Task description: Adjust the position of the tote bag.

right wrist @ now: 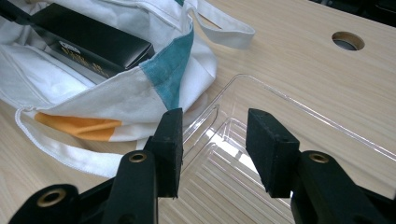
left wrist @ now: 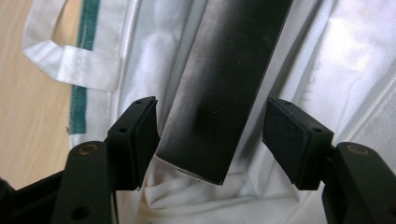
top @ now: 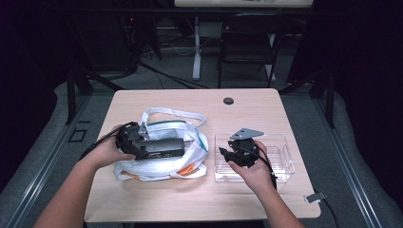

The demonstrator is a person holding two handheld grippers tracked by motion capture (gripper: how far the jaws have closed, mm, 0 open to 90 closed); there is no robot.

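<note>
A white cloth bag [top: 190, 130] with teal and orange patches lies open on the left half of the wooden table. A long black box [top: 164, 147] rests in its mouth. My left gripper [top: 142, 148] is at the box's left end. In the left gripper view the box [left wrist: 224, 84] lies between the jaws of that gripper [left wrist: 210, 130], with a gap between it and the right pad, so the gripper is open. My right gripper [top: 223, 153] hovers open over the left edge of a clear plastic tray [top: 283, 164], with nothing between its pads [right wrist: 273, 149].
The bag's [right wrist: 116, 93] white handles spread toward the table's far side. A round cable hole [right wrist: 348, 41] sits near the far edge. Bare wood [top: 157, 199] runs along the near edge. A chair and desk legs stand on the floor beyond the table.
</note>
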